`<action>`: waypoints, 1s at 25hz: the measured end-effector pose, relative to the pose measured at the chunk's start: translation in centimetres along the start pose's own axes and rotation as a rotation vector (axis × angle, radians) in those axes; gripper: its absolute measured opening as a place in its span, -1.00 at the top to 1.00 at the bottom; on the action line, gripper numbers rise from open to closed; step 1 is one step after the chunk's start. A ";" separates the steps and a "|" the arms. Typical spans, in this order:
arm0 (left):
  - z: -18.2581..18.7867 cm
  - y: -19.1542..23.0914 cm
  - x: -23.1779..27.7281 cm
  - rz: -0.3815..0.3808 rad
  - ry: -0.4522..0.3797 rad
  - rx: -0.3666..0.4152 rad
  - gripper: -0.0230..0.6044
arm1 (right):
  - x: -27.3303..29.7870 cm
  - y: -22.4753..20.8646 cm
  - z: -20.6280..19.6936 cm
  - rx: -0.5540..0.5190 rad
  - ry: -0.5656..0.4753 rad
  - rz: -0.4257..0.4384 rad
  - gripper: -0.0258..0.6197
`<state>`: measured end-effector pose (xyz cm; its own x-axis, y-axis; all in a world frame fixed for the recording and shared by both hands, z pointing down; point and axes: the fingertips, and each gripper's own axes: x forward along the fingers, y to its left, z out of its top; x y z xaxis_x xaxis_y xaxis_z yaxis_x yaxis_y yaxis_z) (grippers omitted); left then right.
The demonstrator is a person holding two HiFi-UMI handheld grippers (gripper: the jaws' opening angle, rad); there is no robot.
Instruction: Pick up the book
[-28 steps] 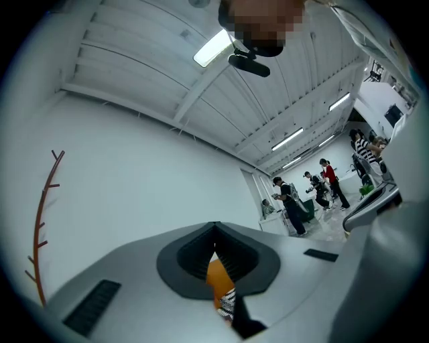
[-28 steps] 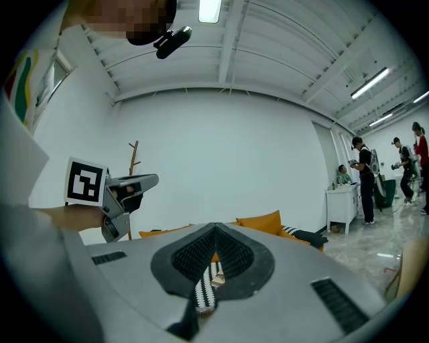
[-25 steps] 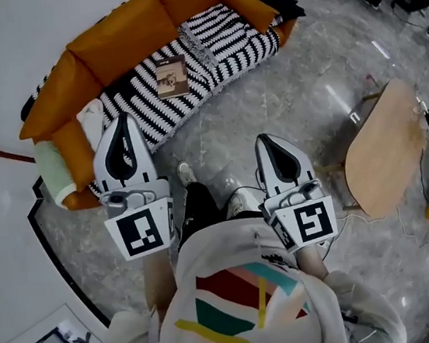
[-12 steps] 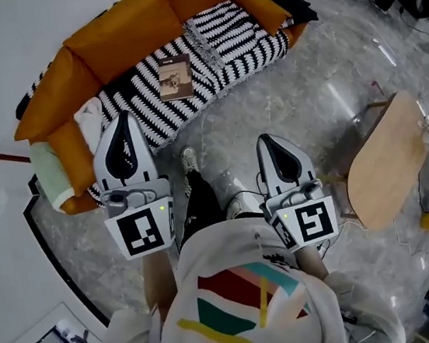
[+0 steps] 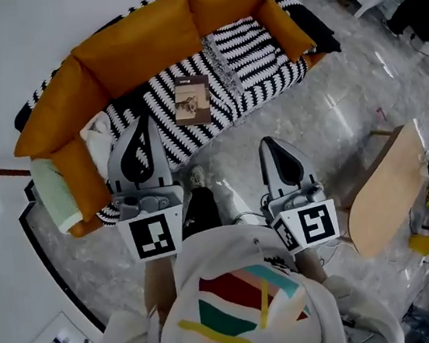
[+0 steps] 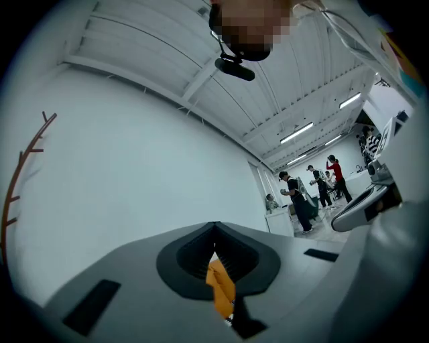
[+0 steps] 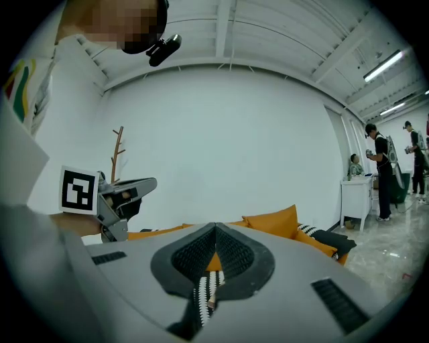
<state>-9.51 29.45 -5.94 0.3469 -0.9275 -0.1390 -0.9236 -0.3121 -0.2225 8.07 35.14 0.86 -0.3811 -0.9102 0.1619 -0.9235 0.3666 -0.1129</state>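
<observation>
Two grippers are reaching ahead of the person, the left gripper (image 5: 145, 121) and the right gripper (image 5: 268, 144), each with its jaws pressed together on nothing. Compared with a second ago, the orange sofa (image 5: 142, 39) is sitting lower and nearer in the head view. The book (image 5: 192, 99) is lying flat and closed on the sofa's striped throw (image 5: 256, 43), beyond the left gripper's tip. It is thin, and its tan cover is showing a darker picture.
</observation>
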 end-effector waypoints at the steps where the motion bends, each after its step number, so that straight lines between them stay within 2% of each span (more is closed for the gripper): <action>1: -0.3 1.1 1.3 -0.009 -0.002 -0.001 0.94 | 1.7 0.1 0.5 -0.004 0.005 -0.006 0.88; 5: -1.9 4.9 6.5 -0.058 0.004 -0.011 0.94 | 7.7 0.1 1.9 -0.010 0.026 -0.040 0.88; 9: -3.7 7.1 10.6 -0.107 0.010 -0.015 0.94 | 11.3 -0.5 2.5 0.000 0.025 -0.095 0.88; 12: -5.3 7.3 13.0 -0.110 0.030 -0.056 0.94 | 12.3 -1.6 2.0 0.019 0.039 -0.117 0.88; 16: -6.5 6.1 15.9 -0.139 0.044 -0.051 0.94 | 14.0 -3.9 0.9 0.046 0.066 -0.124 0.88; 20: -6.8 5.0 18.2 -0.128 0.048 -0.038 0.94 | 16.6 -6.2 -0.1 0.087 0.066 -0.075 0.88; 25: -6.6 3.2 21.4 -0.138 0.054 0.011 0.94 | 19.7 -9.1 0.8 0.095 0.026 0.011 0.88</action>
<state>-6.14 7.26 -3.24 0.4607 -0.8859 -0.0545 -0.8660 -0.4353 -0.2462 8.97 13.69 4.27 -0.3933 -0.9006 0.1851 -0.9114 0.3554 -0.2074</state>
